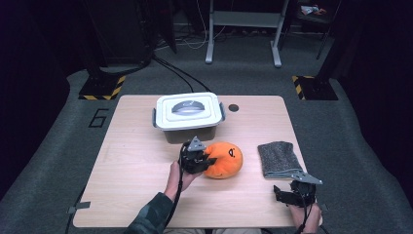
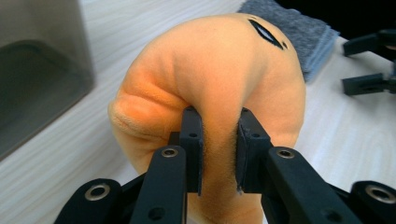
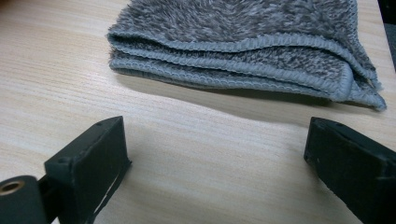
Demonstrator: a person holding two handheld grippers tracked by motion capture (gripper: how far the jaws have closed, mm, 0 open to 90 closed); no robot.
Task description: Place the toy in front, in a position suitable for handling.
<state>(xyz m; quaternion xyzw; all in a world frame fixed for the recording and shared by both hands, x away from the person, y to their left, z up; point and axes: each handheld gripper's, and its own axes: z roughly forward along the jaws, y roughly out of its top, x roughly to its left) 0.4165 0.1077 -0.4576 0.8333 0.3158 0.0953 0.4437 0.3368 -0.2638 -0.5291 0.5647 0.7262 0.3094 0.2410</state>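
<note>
L gripper [image 2: 219, 140] clamped on orange plush [image 2: 210, 70]; R gripper [image 3: 215, 154] jaws apart, just short of grey towel [image 3: 252, 42].

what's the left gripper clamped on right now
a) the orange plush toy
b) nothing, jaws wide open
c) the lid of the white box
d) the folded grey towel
a: in the left gripper view the left gripper has its jaws pinched into a fold of the orange plush toy.

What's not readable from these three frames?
- Contents of the lidded bin: high view, white lid covers it; left gripper view cuts it at the edge.
- Underside of the orange plush: left gripper view, the left gripper blocks it.
- Inside the folded grey towel: layers cover it.
</note>
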